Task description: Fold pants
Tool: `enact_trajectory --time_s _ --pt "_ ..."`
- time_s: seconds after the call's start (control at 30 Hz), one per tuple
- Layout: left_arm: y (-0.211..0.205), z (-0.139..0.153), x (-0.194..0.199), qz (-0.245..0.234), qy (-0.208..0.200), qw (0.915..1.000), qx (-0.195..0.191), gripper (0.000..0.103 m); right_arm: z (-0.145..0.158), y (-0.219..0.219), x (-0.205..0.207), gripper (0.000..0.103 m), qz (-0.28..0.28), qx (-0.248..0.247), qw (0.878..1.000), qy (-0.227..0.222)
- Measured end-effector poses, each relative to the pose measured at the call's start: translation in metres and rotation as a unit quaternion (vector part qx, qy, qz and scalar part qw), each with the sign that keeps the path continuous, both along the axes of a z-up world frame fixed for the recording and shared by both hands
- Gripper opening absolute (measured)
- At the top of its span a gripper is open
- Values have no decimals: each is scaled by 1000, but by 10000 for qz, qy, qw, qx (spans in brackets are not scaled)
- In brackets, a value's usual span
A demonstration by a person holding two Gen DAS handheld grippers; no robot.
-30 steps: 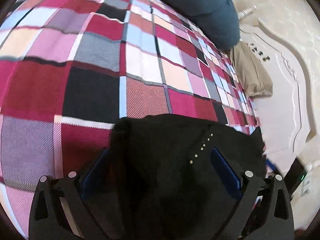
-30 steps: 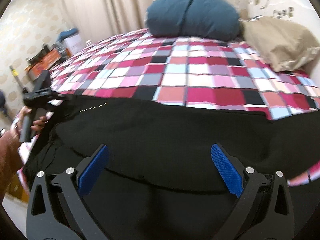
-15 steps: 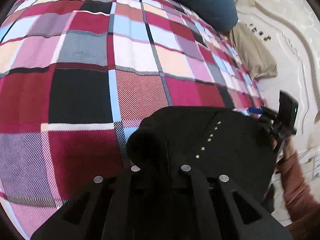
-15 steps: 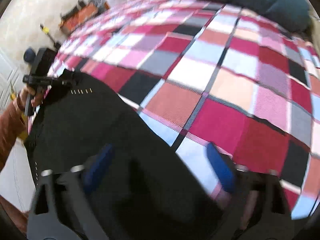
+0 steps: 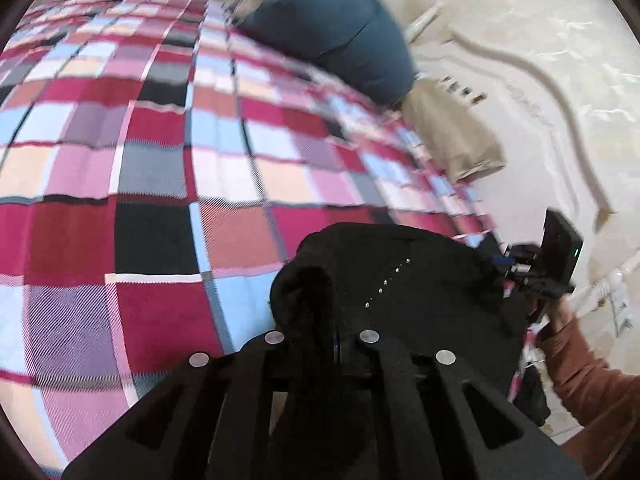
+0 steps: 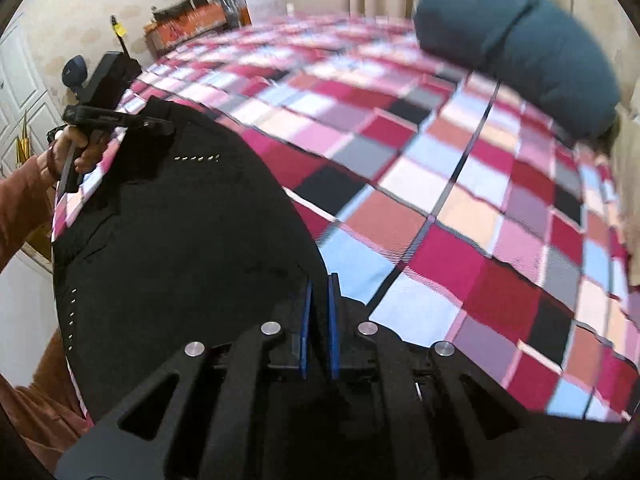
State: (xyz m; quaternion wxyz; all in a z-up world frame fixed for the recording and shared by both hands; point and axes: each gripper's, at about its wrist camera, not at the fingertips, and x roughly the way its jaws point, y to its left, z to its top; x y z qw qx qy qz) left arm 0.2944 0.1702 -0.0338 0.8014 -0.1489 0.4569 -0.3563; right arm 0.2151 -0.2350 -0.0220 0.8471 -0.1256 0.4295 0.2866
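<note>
Black pants (image 5: 400, 280) with a row of small studs lie on the plaid bed cover (image 5: 160, 200). My left gripper (image 5: 336, 340) is shut on a bunched corner of the cloth, which hides its pads. In the right wrist view the pants (image 6: 180, 240) spread from bottom centre to the upper left, where the left gripper (image 6: 160, 124) pinches the far corner. The right gripper (image 6: 319, 292) has its jaws closing to a narrow slit, and the blue pads (image 6: 306, 312) press on the near black edge. The right gripper (image 5: 508, 260) also shows at the far side of the pants.
A dark blue pillow (image 5: 340, 28) and a beige pillow (image 5: 452, 136) lie by the cream headboard (image 5: 560, 100). The plaid cover (image 6: 440, 220) stretches beyond the pants. Boxes and clutter (image 6: 192, 20) stand past the bed, beside a white door (image 6: 16, 80). Brown sleeves (image 5: 580, 380) hold both grippers.
Both grippers went from wide open to shut on the pants. The left one lifted its bunched corner. The right one rolled and shifted along the cloth's edge.
</note>
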Motion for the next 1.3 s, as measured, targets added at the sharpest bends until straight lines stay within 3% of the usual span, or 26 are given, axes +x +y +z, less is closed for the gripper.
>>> enact_trajectory --time_s 0.13,0.33,0.47,0.63,0.73,0.8,0.9,1.0,1.03,1.07,1.1,1.13,1.3 --pt "13 24 -37 -51 -300 9981 -536 6 13 -3 -63 7 2 -50 9984 -564" --pt "16 32 -112 -302 -411 9960 -727 8 -1 -3 -142 9 2 -202 9957 -899" --pt "21 15 -159 -329 -280 9966 -706 11 -25 -2 -179 10 -74 -191 9970 -745" --pt "32 -28 -200 -20 209 9976 -658 21 -61 4 -209 12 -131 -254 9987 -431" --pt "37 -44 -221 202 376 9970 -645 22 -67 7 -222 26 -260 -255 9982 -467" --pt "41 -47 -235 377 404 9955 -770 23 -63 4 -228 46 -404 21 9986 -341" --pt "45 -48 -254 746 419 9924 -882 30 -57 -3 -236 55 -654 409 9968 -217" --pt "50 -42 -270 998 198 9915 -817 47 -53 -16 -244 56 -950 979 9906 48" --pt "53 -40 -273 1075 108 9917 -696 58 -53 -21 -246 57 -1060 1184 9872 142" --pt "58 -38 -275 1282 34 9906 -472 75 -54 -25 -248 57 -1142 1331 9843 210" --pt "62 -36 -276 1464 30 9885 -372 77 -54 -27 -249 57 -1210 1444 9818 247" --pt "67 -36 -279 1596 47 9862 -444 77 -54 -30 -252 57 -1294 1623 9778 291" --pt "61 -29 -302 1983 105 9686 -1499 78 -56 -41 -257 60 -1637 2254 9592 486"
